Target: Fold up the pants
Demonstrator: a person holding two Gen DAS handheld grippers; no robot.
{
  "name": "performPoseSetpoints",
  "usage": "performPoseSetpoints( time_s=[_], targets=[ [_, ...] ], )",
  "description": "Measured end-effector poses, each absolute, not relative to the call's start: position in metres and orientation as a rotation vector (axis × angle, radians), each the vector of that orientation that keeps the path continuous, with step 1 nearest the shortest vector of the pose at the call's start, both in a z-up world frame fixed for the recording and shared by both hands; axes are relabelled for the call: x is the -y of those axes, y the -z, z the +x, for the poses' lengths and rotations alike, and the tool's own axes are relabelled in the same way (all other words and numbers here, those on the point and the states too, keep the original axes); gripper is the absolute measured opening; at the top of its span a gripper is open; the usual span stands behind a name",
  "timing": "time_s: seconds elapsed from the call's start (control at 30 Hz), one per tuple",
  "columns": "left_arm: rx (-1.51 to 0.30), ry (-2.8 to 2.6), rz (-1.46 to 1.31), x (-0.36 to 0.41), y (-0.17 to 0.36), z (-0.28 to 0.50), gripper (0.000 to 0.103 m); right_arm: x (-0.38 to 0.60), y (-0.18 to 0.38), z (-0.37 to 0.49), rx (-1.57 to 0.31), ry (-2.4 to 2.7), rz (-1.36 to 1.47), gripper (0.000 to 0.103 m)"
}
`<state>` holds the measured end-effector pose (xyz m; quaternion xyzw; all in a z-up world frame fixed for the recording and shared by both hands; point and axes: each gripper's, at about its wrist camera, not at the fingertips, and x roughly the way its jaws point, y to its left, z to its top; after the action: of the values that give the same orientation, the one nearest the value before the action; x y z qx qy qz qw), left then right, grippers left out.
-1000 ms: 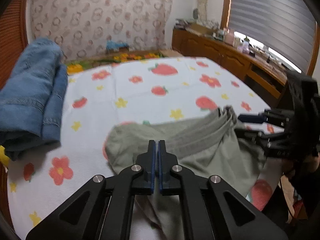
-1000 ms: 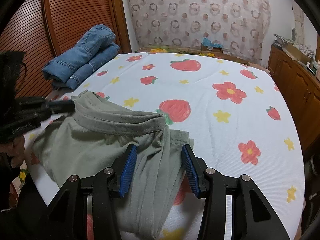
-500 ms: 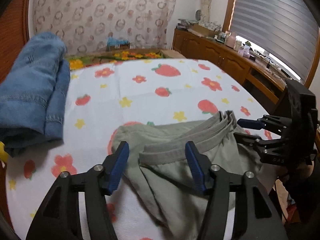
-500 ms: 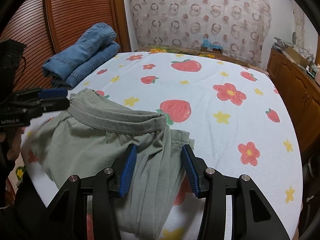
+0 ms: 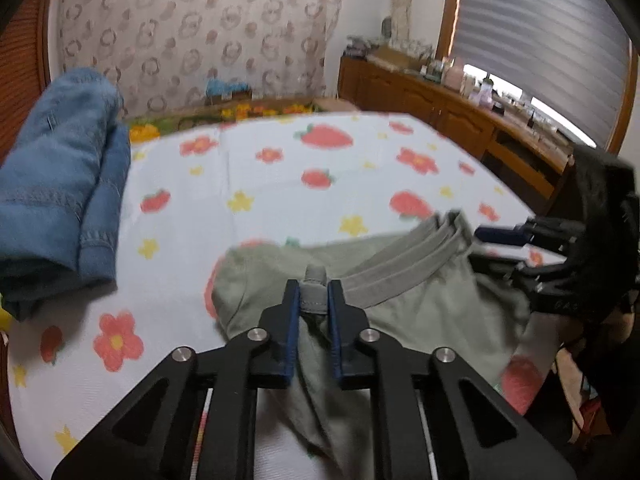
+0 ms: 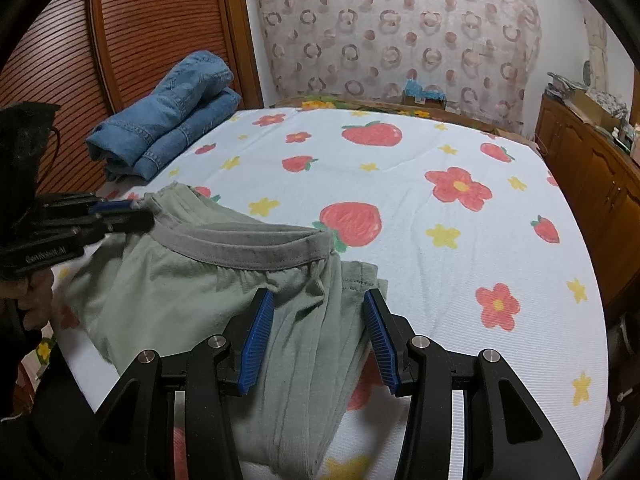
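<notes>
Your left gripper (image 5: 313, 296) points down at a slant toward the bed, and its jaws are closing on a bunched piece of the waistband (image 5: 404, 268) of the green pants (image 5: 432, 312); the grey fabric stands pinched between the blue pads (image 5: 291, 320), with a small tuft poking up past the tips. Your right gripper (image 6: 319, 308) slants down at much the same angle, its jaws standing about half open over the folded legs of the pants (image 6: 168, 292). The cloth lies between and beneath its pads (image 6: 258, 340), but they do not press on it. The pants lie at the near edge of the bed (image 6: 440, 152), on the white sheet with strawberries and flowers, waistband toward the far side and the legs hanging toward you over the edge. In the right wrist view, your left gripper (image 6: 132, 216) comes in from the left and meets the waistband at its left end, with your hand (image 6: 28, 292) partly seen beneath it. A folded pair of jeans (image 6: 168, 120) lies well apart at the far left corner of the bed, against the wooden slatted door (image 6: 132, 28).
</notes>
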<state>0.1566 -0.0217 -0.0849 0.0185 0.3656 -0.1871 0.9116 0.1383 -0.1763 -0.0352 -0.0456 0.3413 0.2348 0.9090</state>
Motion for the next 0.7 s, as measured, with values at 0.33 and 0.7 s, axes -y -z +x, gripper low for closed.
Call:
performPoseSetpoints(
  time_s=[0.33,0.7],
  targets=[
    [-0.681,0.386,0.036,0.025,0.062,0.158,0.011,0.188,0.03,0.138,-0.695,-0.502,-0.037,0.038],
    [-0.739,0.357,0.027,0.02,0.083,0.167,0.011,0.168,0.03,0.172,-0.793,-0.542,-0.082,0.023]
  ],
)
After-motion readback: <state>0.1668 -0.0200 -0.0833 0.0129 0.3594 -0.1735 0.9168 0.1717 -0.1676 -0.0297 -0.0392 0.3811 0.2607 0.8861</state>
